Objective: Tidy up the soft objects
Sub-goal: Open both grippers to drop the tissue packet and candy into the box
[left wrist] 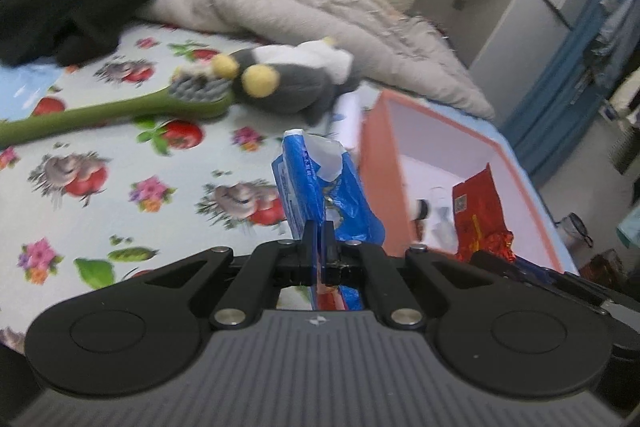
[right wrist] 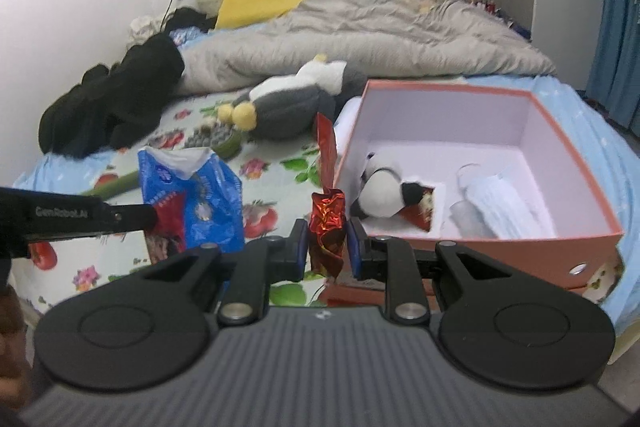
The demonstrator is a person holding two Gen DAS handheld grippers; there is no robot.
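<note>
My left gripper [left wrist: 318, 239] is shut on a blue tissue pack [left wrist: 320, 187] and holds it above the bed, left of the orange box [left wrist: 380, 167]; the pack also shows in the right wrist view [right wrist: 200, 195]. My right gripper [right wrist: 326, 247] is shut on a red foil packet [right wrist: 328, 227] just in front of the box's [right wrist: 500, 247] near-left corner. The packet also shows in the left wrist view [left wrist: 480, 211]. Inside the box lie a small panda plush [right wrist: 384, 195] and a light blue face mask [right wrist: 504, 203]. A grey penguin plush [right wrist: 292, 103] lies on the bed behind.
A green brush [left wrist: 120, 111] lies on the flowered sheet [left wrist: 120, 187]. Black clothes [right wrist: 116, 103] are piled at the left, a grey quilt [right wrist: 360, 35] and a yellow pillow [right wrist: 260, 3] at the back. A blue curtain [right wrist: 616, 7] hangs at the right.
</note>
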